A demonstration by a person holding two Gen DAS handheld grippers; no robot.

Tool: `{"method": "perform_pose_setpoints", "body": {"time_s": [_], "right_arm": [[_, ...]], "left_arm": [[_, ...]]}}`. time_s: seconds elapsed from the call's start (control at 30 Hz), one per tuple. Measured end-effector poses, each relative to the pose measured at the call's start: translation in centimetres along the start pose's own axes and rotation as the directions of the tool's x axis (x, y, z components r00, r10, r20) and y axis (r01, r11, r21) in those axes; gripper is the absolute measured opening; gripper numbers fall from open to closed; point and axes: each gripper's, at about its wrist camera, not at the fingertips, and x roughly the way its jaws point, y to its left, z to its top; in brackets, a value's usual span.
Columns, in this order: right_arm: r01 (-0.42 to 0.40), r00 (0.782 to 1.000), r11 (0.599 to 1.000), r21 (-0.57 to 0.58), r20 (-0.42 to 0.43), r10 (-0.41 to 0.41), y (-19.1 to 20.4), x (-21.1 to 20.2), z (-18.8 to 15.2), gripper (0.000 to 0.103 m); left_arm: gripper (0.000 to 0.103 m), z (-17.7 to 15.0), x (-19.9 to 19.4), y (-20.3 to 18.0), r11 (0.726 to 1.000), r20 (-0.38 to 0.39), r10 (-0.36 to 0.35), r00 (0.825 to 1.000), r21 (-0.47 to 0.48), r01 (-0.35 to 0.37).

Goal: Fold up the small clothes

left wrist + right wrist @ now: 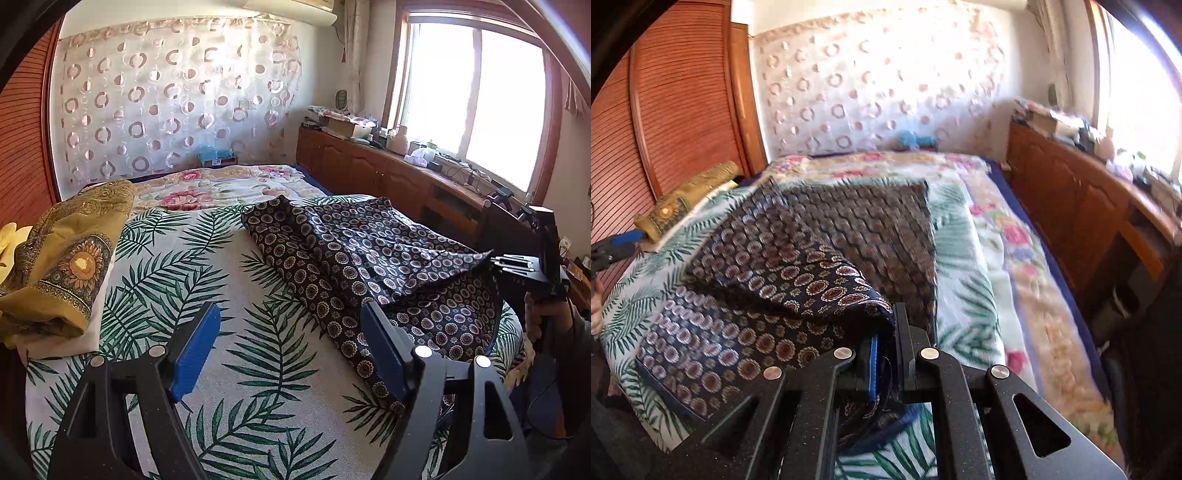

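- The dark medallion-print garment (373, 258) lies on the palm-leaf bedspread (229, 369), right of the folded yellow clothes (62, 266).
- Right gripper (886, 350) pinches its lifted corner; left gripper (291, 354) hangs empty, jaws apart.
- Thin, limp, probably slippery cloth: best taken by its corners or hems.

Place: a bedroom in a home.
Bed (229, 266): fills the middle of the room, spread with a palm-leaf sheet; a flowered quilt (221, 184) lies at its far end.
Wall beyond the bed: hung with a sheer curtain (173, 96) printed with rings.
Right of the bed: a low wooden cabinet (369, 166) under a bright window (476, 96), its top cluttered with what look like boxes and bottles.
Left of the bed: a slatted wooden wardrobe door (676, 110).
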Motion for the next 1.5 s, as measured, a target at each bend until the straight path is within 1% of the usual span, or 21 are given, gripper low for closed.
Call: {"method": "perform_pose_setpoints", "body": {"time_s": [0.1,0.2,0.23,0.37,0.43,0.47,0.53,0.6,0.7,0.8,0.93,1.03,1.07,1.17,1.27,1.3,1.4,1.5], "right_arm": [[0.023,1.0,1.0,-0.001,-0.015,-0.023,0.5,-0.1,-0.2,0.007],[0.043,0.999,0.999,-0.006,-0.005,-0.043,0.9,-1.3,0.0,0.007],[0.045,0.999,0.999,-0.01,0.002,-0.045,1.1,-1.8,-0.1,0.011],[0.058,0.998,0.998,-0.037,0.04,-0.057,2.5,-4.9,-0.1,0.021],[0.052,0.997,0.998,-0.04,0.062,-0.05,3.3,-6.0,0.1,0.029],[0.041,0.997,0.998,-0.039,0.07,-0.038,3.8,-6.3,0.1,0.031],[0.001,0.997,0.999,-0.049,0.08,0.003,5.1,-6.7,0.3,0.04],[-0.026,0.997,0.997,-0.078,0.077,0.032,6.6,-6.3,0.5,0.047],[-0.079,0.996,0.987,-0.139,0.039,0.085,9.4,-4.5,1.1,0.048],[-0.144,0.989,0.969,-0.199,-0.017,0.144,12.2,-2.2,1.7,0.048],[-0.207,0.978,0.935,-0.288,-0.085,0.191,16.3,0.1,2.7,0.048],[-0.24,0.969,0.91,-0.338,-0.132,0.207,18.2,1.4,3.4,0.048],[-0.263,0.963,0.9,-0.347,-0.154,0.222,18.9,1.8,3.5,0.048],[-0.289,0.953,0.883,-0.369,-0.199,0.228,19.3,2.1,3.9,0.048],[-0.304,0.945,0.869,-0.39,-0.238,0.224,19.9,3.3,4.1,0.048],[-0.304,0.943,0.866,-0.397,-0.252,0.216,19.9,4.3,4.5,0.048],[-0.302,0.943,0.859,-0.414,-0.261,0.206,20.3,5.7,4.4,0.049],[-0.302,0.944,0.855,-0.421,-0.256,0.208,20.2,5.9,4.4,0.05]], "left_arm": [[0.079,0.0,0.1,0.0,1.0,-0.002,0.0,1.0,-0.001,0.0],[0.079,0.0,0.2,-0.2,1.0,-0.004,0.0,1.0,0.0,0.0],[0.079,0.0,0.2,-0.2,1.0,-0.004,-0.001,1.0,0.001,0.001],[0.079,-0.1,0.1,-0.4,1.0,-0.003,-0.002,1.0,0.001,0.002],[0.079,-0.1,0.2,-0.4,1.0,-0.002,-0.001,1.0,0.002,0.001],[0.079,-0.1,0.2,-0.4,1.0,-0.001,-0.002,1.0,0.0,0.002],[0.079,-0.1,0.2,-0.5,1.0,-0.002,-0.006,1.0,-0.003,0.006],[0.079,-0.1,0.3,-0.6,1.0,-0.006,-0.013,1.0,0.0,0.013],[0.079,-0.2,0.2,-0.7,1.0,-0.009,-0.014,1.0,0.006,0.014],[0.079,-0.2,0.2,-0.6,1.0,-0.01,-0.011,1.0,0.003,0.011],[0.079,-0.3,0.3,-0.5,1.0,-0.011,-0.008,1.0,-0.001,0.008],[0.079,-0.3,0.3,-0.6,1.0,-0.013,-0.007,1.0,-0.002,0.007],[0.079,-0.3,0.3,-0.6,1.0,-0.013,-0.008,1.0,-0.003,0.008],[0.079,-0.5,0.3,-0.5,1.0,-0.014,-0.01,1.0,-0.005,0.01],[0.079,-0.6,0.5,-0.5,1.0,-0.018,-0.012,1.0,-0.011,0.012],[0.079,-0.6,0.5,-0.5,1.0,-0.019,-0.013,1.0,-0.012,0.012],[0.079,-0.7,0.6,-0.5,1.0,-0.018,-0.019,1.0,-0.012,0.018],[0.079,-0.8,0.7,-0.6,1.0,-0.024,-0.024,0.999,-0.012,0.024]]}}
